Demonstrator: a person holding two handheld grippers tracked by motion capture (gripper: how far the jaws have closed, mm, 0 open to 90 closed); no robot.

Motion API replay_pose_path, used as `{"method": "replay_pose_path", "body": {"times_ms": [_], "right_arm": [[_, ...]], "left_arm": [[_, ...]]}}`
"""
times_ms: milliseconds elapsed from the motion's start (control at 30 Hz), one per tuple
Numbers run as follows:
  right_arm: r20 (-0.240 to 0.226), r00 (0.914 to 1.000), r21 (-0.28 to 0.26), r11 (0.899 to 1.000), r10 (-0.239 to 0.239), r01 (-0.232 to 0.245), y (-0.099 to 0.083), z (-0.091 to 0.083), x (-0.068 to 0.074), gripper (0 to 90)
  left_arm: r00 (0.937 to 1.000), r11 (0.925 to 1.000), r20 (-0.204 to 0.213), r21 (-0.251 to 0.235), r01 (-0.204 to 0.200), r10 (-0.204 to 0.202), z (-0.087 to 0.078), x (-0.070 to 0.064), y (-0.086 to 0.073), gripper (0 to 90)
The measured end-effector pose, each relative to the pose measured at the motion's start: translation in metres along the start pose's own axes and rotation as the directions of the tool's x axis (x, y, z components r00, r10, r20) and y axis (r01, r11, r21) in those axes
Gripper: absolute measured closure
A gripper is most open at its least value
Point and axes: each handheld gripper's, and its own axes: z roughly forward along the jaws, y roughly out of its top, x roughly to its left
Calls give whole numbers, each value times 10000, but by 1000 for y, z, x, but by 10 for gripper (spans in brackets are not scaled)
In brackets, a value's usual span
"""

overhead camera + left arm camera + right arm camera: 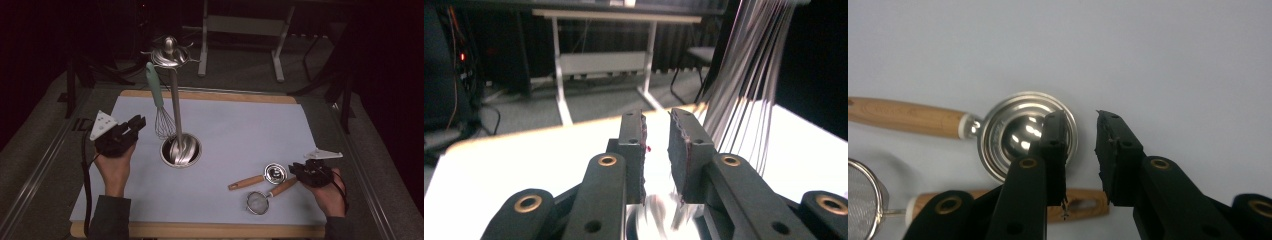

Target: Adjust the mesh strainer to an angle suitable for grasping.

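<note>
Pale blue mat (pixel 235 130) spread over a wooden board (pixel 200 231) on the table. Near the mat's middle, a round metal stand (pixel 181 150) with a tall post topped by a ring of hooks (pixel 170 52). Hanging from one hook, a whisk (pixel 159 102) with a mint-green handle, wire head low beside the post.

Left gripper (pixel 131 128) held in the left hand (pixel 116 162), just left of the stand base, jaws pointing toward the whisk wires. In the left gripper view, left gripper (pixel 657 150) with jaws parted by a narrow gap, nothing between the pads; blurred whisk wires (pixel 749 85) streaming down at the right, close to the right jaw.

Right gripper (pixel 298 170) held in the right hand (pixel 331 192) near the mat's right front. Just left of it, a small metal scoop (pixel 274 173) with a wooden handle, and in front of that a small mesh strainer (pixel 258 202), also wooden-handled, its handle running up toward the gripper. In the right gripper view, right gripper (pixel 1081 150) hovering above the scoop (pixel 1013 132), jaws slightly apart and empty, the left jaw overlapping the bowl's rim; strainer (pixel 863 192) at lower left.

No readable brand, label or writing on any item.
</note>
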Motion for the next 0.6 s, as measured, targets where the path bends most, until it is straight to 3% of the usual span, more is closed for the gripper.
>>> {"method": "replay_pose_path", "body": {"times_ms": [267, 467, 533, 567, 600], "right_arm": [[-148, 9998, 628, 9980, 125, -115, -19, 4, 2, 748], [-181, 9997, 931, 9956, 156, -138, -33, 2, 3, 873], [-196, 9997, 974, 9952, 145, -125, -35, 1, 4, 873], [-200, 9997, 1054, 9944, 116, -94, -38, 0, 6, 891], [-230, 9996, 1128, 9935, 142, -115, -39, 0, 6, 896]], "left_arm": [[9997, 9939, -171, 1088, 199, -181, 9, -1, -49, 752], [9993, 9843, -165, 1727, 353, -330, 17, -1, -79, 720], [9993, 9843, -165, 1727, 353, -330, 17, -1, -79, 715], [9993, 9798, -99, 1965, 383, -371, 22, 0, -93, 713], [9994, 9778, -54, 2067, 350, -346, 24, 0, -96, 714]]}}
